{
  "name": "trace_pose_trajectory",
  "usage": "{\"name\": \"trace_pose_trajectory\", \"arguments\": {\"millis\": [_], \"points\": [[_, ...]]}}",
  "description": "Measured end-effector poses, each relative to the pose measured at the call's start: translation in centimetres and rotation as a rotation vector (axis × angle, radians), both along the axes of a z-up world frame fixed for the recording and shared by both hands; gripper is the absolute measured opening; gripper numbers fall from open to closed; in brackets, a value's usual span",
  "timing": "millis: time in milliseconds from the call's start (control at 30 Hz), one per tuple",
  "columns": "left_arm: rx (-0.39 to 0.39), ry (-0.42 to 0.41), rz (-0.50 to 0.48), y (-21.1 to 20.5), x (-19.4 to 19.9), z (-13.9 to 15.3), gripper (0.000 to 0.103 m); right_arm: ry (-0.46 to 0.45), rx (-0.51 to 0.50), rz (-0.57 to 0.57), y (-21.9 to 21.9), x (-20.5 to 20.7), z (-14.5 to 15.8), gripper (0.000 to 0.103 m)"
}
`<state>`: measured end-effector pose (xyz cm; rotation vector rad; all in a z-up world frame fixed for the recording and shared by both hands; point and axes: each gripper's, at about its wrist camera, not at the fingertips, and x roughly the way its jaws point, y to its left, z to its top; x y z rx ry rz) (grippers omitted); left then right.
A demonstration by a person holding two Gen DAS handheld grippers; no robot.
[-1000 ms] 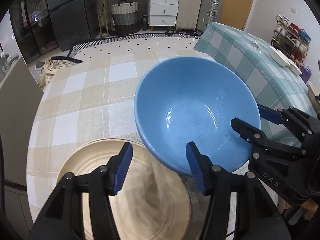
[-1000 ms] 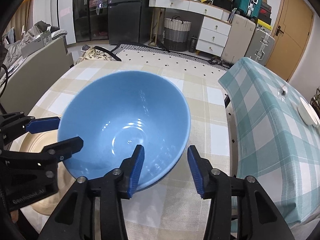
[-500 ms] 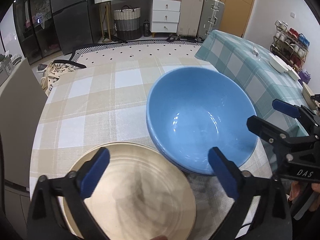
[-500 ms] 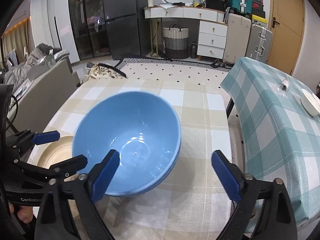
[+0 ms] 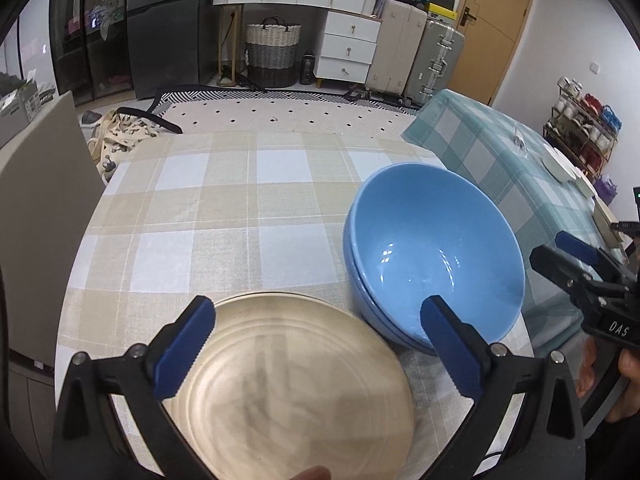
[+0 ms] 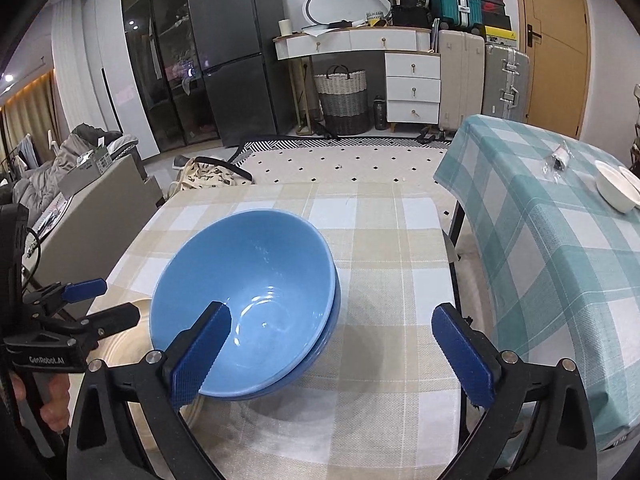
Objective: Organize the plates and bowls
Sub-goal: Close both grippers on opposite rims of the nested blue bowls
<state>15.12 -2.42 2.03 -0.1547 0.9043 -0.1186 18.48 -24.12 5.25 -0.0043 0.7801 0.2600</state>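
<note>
Both grippers [image 5: 316, 344] [image 6: 334, 354] spread wide, empty; bowls [image 6: 248, 292] nested beside the plate [image 5: 288, 384], freeing table [image 5: 224, 216] space.

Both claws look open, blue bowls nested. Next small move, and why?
Probably back both claws off the table. The left claw and right claw have just been opening and grip nothing; the blue bowls sit nested beside the beige plate on the checked table. No other loose dish shows on that table, so this looks finished.
</note>
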Motion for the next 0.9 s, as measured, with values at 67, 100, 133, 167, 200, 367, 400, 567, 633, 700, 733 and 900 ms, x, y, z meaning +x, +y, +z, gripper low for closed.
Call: {"name": "trace_pose_trajectory", "arguments": {"millis": [67, 100, 133, 167, 200, 367, 400, 567, 633, 700, 733, 900], "points": [[-0.009, -0.001, 0.005, 0.2, 0.1, -0.1, 0.103, 0.012, -0.002, 0.004, 0.2, 0.2, -0.4, 0.102], [-0.011, -0.002, 0.007, 0.2, 0.1, -0.1, 0.103, 0.018, -0.002, 0.007, 0.3, 0.3, -0.6, 0.102], [-0.011, -0.002, 0.007, 0.2, 0.2, -0.2, 0.103, 0.024, -0.005, 0.01, 0.4, 0.3, -0.8, 0.102], [-0.012, -0.003, 0.01, 0.2, 0.3, -0.2, 0.103, 0.031, -0.009, 0.012, 0.5, 0.4, -1.0, 0.102], [-0.014, -0.001, 0.014, 0.3, 0.4, -0.3, 0.103, 0.036, -0.011, 0.013, 0.6, 0.5, -1.3, 0.102], [-0.026, 0.005, 0.017, 0.4, 0.8, -0.7, 0.103, 0.057, -0.003, 0.01, 0.5, 1.1, -2.1, 0.102], [-0.023, 0.005, 0.017, 0.3, 0.8, -0.7, 0.103, 0.062, 0.0, 0.011, 0.6, 1.2, -2.2, 0.102], [-0.028, 0.014, 0.018, 0.3, 1.2, -1.3, 0.103, 0.072, 0.018, 0.014, 0.5, 1.7, -2.6, 0.102], [-0.043, 0.018, 0.019, 0.4, 1.4, -1.5, 0.103, 0.078, 0.028, 0.018, 0.5, 1.9, -2.8, 0.102], [-0.076, 0.018, 0.022, 0.5, 1.5, -1.7, 0.102, 0.082, 0.036, 0.023, 0.7, 2.2, -3.0, 0.102], [-0.087, 0.018, 0.021, 0.5, 1.6, -1.7, 0.102, 0.084, 0.04, 0.027, 0.8, 2.3, -3.1, 0.102], [-0.097, 0.045, -0.01, -0.3, 2.4, -2.3, 0.083, 0.111, 0.051, 0.05, 1.3, 2.9, -3.7, 0.08]]}}
